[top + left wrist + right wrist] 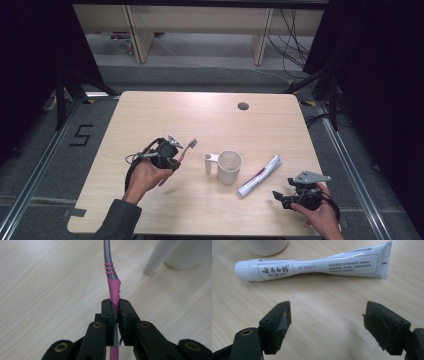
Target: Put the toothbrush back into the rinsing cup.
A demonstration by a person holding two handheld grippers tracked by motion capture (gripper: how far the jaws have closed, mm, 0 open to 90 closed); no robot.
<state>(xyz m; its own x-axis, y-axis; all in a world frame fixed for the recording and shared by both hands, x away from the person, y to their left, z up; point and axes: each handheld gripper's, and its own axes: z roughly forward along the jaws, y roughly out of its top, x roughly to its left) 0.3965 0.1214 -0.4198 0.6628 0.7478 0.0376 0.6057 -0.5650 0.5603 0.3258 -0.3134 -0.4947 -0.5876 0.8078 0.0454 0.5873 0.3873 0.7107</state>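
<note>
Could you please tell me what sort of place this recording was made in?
Probably a lab recording bay: a light wooden table stands between black curtains, loose cables trail behind it, and a taped number five marks the grey floor.

On the light wooden table (pixel 150 115), the left gripper (pixel 172 150) sits left of centre with its jaws clamped on a pink toothbrush (pixel 184 152) (bristle head pointing far and right, toward the cup). Just right of it stands a white cup (pixel 229 167) with its handle turned left. A white toothpaste tube (pixel 260 176) lies slantwise just right of the cup. The right gripper (pixel 281 196) rests near the table's near right corner, apart from the tube.
</note>
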